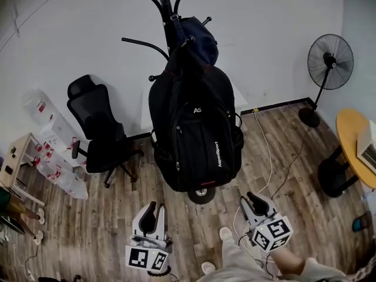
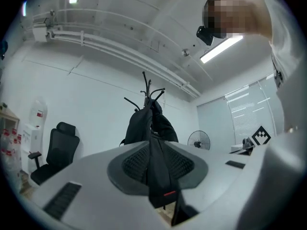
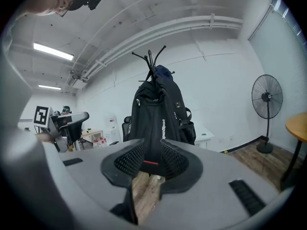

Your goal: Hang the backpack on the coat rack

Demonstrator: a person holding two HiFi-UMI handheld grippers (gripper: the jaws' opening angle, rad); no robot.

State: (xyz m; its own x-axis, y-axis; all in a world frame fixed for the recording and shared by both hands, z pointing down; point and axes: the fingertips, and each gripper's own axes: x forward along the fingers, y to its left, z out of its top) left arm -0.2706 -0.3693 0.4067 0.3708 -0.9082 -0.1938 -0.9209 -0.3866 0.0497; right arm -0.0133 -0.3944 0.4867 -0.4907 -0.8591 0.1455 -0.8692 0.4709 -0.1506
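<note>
A black backpack hangs upright from a hook of the black coat rack, its bottom just above the rack's round base. A dark blue item hangs on the rack behind and above it. Both grippers are low and well back from the backpack, touching nothing. My left gripper is open with nothing between its pads; in the left gripper view the backpack shows far beyond the gap. My right gripper is open too, and in the right gripper view the backpack hangs straight ahead.
A black office chair stands left of the rack. A standing fan is at the back right, a round wooden table at the right edge. A pale cable runs over the wood floor. A low shelf with small items stands at far left.
</note>
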